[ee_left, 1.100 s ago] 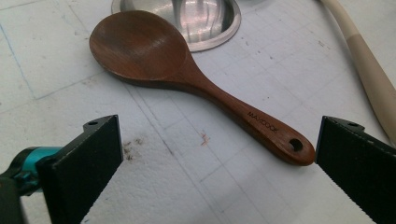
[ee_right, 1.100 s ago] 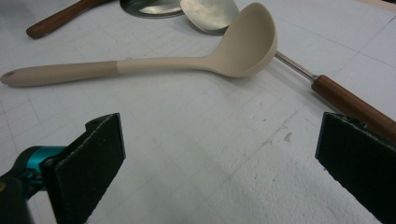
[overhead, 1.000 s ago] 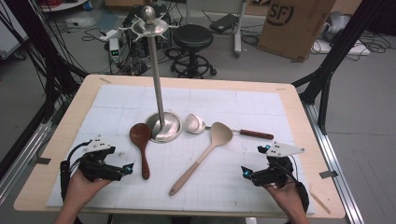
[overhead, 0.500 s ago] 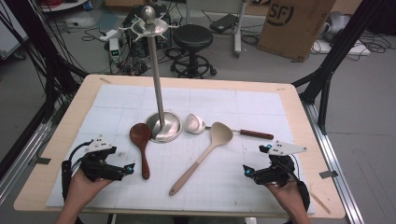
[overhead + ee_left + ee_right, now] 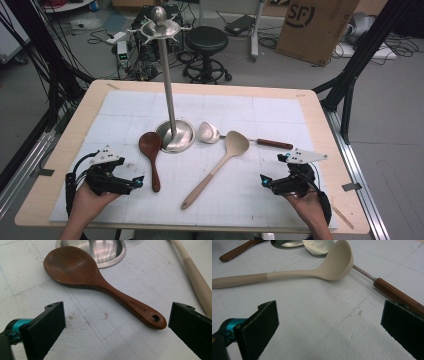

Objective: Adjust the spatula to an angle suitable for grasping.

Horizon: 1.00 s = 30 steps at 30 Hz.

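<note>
a: why does the left gripper [image 5: 134, 182] sit with jaws spread wide and empty?

b: the dark wooden spoon [image 5: 100, 285] lies just ahead of it, handle end near its right jaw, ready to grasp.

a: and the right gripper [image 5: 265, 181]?

b: also open, holding nothing; the beige ladle [image 5: 312, 270] lies ahead.

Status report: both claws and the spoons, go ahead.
Left claw open, aimed at dark wooden spoon. Right claw open, empty, near beige ladle. Nothing between them.
</note>
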Motion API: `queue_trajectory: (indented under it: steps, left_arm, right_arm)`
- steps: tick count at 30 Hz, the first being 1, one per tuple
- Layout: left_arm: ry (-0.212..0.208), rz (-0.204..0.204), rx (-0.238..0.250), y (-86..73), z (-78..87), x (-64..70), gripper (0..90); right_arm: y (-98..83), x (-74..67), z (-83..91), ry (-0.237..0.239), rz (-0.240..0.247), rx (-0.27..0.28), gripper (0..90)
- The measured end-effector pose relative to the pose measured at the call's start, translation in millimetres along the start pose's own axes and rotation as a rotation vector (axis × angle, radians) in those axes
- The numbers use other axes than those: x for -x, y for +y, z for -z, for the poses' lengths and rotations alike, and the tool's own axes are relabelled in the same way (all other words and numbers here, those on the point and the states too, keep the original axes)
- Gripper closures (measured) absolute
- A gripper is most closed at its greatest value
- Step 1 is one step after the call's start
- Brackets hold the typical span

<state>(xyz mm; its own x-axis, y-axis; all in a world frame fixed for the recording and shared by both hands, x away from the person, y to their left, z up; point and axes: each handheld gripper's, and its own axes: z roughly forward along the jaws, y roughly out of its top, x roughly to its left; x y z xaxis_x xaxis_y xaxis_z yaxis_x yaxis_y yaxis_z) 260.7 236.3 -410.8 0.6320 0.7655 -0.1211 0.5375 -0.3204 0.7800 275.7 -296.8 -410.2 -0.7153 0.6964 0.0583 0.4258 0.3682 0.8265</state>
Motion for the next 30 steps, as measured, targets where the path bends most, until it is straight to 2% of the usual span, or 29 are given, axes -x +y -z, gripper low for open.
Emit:
queue_trajectory:
  steps: [5, 10, 14, 16, 17, 18, 19, 20, 22, 27, 30]
  left_arm:
    - [-0.006, -0.006, -0.004, 0.2, -0.8, 1.1, 1.6]
    - [-0.006, 0.0, -0.002, 0.0, -0.8, 1.0, 1.6]
    - [-0.003, 0.004, 0.004, -0.1, -0.4, 0.7, 1.6]
    - [-0.001, 0.007, 0.004, -0.4, -0.1, 0.6, 1.6]
    - [0.002, 0.008, 0.006, -0.4, 0.1, 0.6, 1.6]
    - [0.001, 0.009, 0.006, -0.4, 0.4, 0.5, 1.7]
    - [0.002, 0.009, 0.006, -0.5, 0.7, 0.4, 1.7]
    - [0.005, 0.015, 0.01, -0.6, 0.7, 0.7, 1.6]
    - [0.008, 0.012, 0.007, -0.7, 1.2, 0.2, 1.6]
    - [0.006, 0.014, 0.007, -1.2, 1.6, -1.2, 1.6]
    - [0.008, 0.014, 0.007, -1.6, 2.4, -2.0, 1.6]
  right_arm:
    - [3.8, 8.8, -2.2, -0.007, -0.015, -0.015, 0.4]
    - [13.3, 19.8, -3.3, -0.019, -0.009, -0.028, 0.4]
    - [22.8, 32.6, -10.6, -0.016, -0.01, -0.046, 0.5]
    - [25.1, 34.8, -12.5, -0.015, -0.013, -0.049, 0.6]
    - [27.6, 36.9, -14.3, -0.015, -0.014, -0.052, 2.5]
    - [31.5, 40.7, -17.0, -0.006, -0.011, -0.031, 14.0]
    - [31.5, 40.7, -17.0, -0.006, -0.011, -0.031, 14.0]
    - [33.1, 42.6, -18.4, 0.001, -0.006, -0.027, 17.6]
    - [36.8, 45.3, -22.6, -0.002, -0.001, -0.045, 14.4]
    - [48.4, 54.4, -29.4, 0.003, 0.019, -0.059, 15.0]
    - [54.7, 64.8, -35.3, -0.02, -0.001, -0.056, 15.1]
